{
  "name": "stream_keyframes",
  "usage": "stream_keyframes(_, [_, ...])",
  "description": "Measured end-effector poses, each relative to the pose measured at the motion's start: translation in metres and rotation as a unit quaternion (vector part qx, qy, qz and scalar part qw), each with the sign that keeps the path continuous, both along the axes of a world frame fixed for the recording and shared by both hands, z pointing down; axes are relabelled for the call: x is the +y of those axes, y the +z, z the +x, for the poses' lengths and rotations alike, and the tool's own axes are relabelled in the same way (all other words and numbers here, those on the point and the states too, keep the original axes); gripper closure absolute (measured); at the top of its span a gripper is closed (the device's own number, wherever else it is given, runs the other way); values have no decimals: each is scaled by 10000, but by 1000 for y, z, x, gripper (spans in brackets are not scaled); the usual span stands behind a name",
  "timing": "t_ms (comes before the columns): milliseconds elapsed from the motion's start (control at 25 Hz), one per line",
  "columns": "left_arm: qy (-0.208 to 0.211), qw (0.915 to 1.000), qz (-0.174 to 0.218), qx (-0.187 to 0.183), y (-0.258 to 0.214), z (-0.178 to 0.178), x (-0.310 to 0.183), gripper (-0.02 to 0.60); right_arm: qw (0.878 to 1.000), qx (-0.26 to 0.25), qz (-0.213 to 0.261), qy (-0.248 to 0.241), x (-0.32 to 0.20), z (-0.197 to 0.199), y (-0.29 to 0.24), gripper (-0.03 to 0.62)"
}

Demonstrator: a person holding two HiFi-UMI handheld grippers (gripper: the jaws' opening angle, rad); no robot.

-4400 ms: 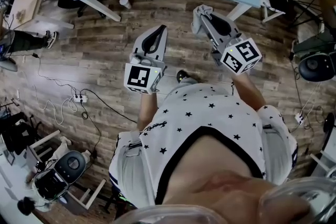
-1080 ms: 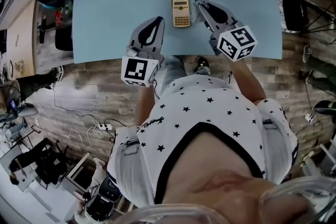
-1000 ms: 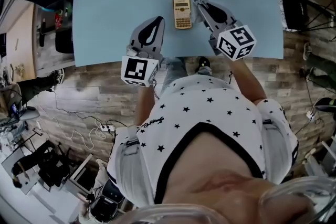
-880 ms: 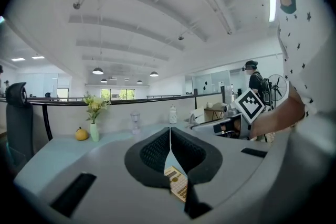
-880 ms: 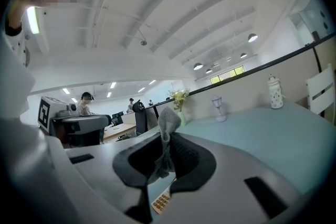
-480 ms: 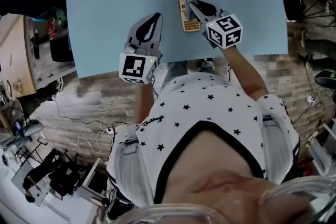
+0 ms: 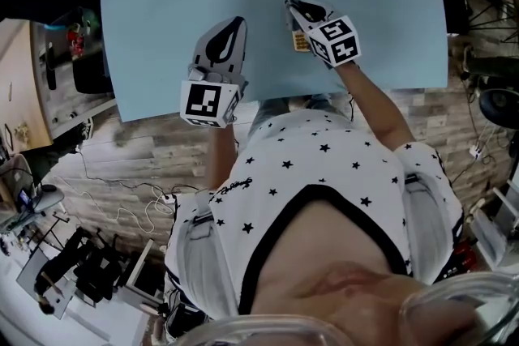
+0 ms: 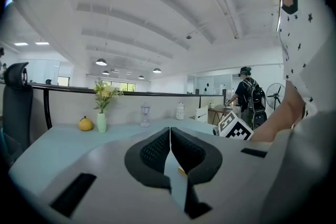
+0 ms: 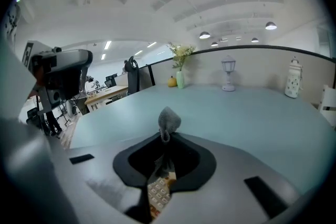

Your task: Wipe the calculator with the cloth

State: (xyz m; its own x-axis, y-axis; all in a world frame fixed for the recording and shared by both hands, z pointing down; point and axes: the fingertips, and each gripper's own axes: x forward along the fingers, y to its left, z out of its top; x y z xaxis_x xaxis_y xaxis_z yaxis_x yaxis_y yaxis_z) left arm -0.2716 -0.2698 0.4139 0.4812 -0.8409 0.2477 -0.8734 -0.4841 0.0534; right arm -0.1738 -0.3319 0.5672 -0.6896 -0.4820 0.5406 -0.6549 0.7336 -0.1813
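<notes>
Surroundings: a light blue table (image 7: 162,12) over a wood-plank floor (image 7: 146,150); along the table's far edge stand a vase of flowers (image 9: 180,77), a lantern (image 9: 228,77) and a white jar (image 9: 293,84).
In the way: the right gripper (image 7: 293,4) and its marker cube (image 7: 334,40) cover most of the calculator (image 7: 299,42) in the head view (only a strip of keys shows).
Calculator's look: pale gold body, rows of light keys.
Cloth: grey cloth (image 9: 169,119), a tuft poking up past the jaw tips.
Right jaws: clamped on the cloth.
Left jaws: the left gripper (image 8: 170,134) has its jaws pressed together, nothing between.
Position: the calculator lies on the table beneath the right jaws, behind their tips; whether the cloth touches it cannot be told. It lies near the left gripper, to that gripper's right.
</notes>
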Motion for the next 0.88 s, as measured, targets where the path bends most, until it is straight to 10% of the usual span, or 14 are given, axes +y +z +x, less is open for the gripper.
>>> stream_keyframes(880, [-33, 10000, -32, 42, 0, 1, 7, 551, 9973, 727, -14, 131, -11, 25, 33, 556])
